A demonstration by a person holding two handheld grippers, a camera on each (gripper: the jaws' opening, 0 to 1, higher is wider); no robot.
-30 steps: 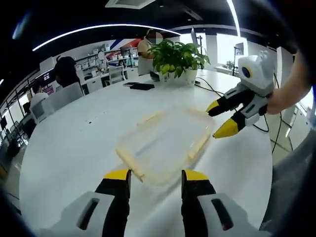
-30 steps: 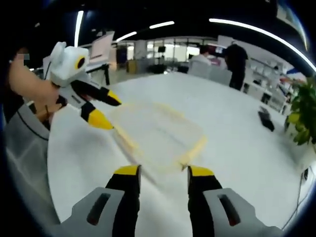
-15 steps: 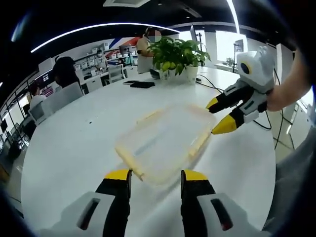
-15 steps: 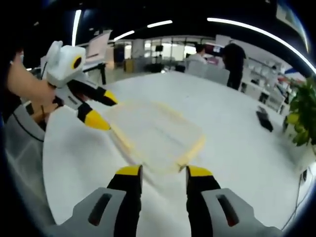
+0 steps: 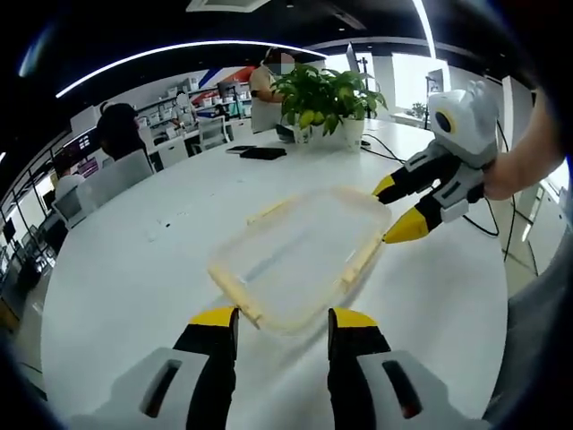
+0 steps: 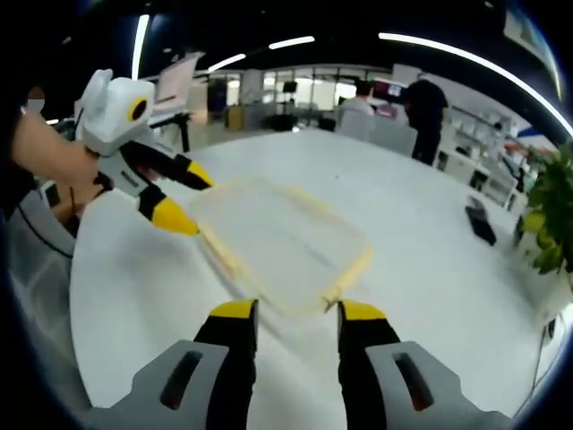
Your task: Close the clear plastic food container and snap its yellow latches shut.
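In the left gripper view, the clear container (image 5: pixel 300 255) lies flat on the white table (image 5: pixel 125 269). The left gripper (image 5: pixel 282 322) hovers just short of its near edge, jaws apart and empty. The right gripper (image 5: pixel 397 211) sits at the container's far corner, jaws spread, holding nothing. A potted plant (image 5: pixel 324 97) stands beyond the container.

In the right gripper view, the container (image 6: pixel 277 242) lies between both grippers, yellow latches (image 6: pixel 351 271) along its sides.

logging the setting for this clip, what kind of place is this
Most likely an open-plan office. A large white round table holds the clear food container and a potted plant; behind it stand desks with office chairs, shelving, people and ceiling strip lights.
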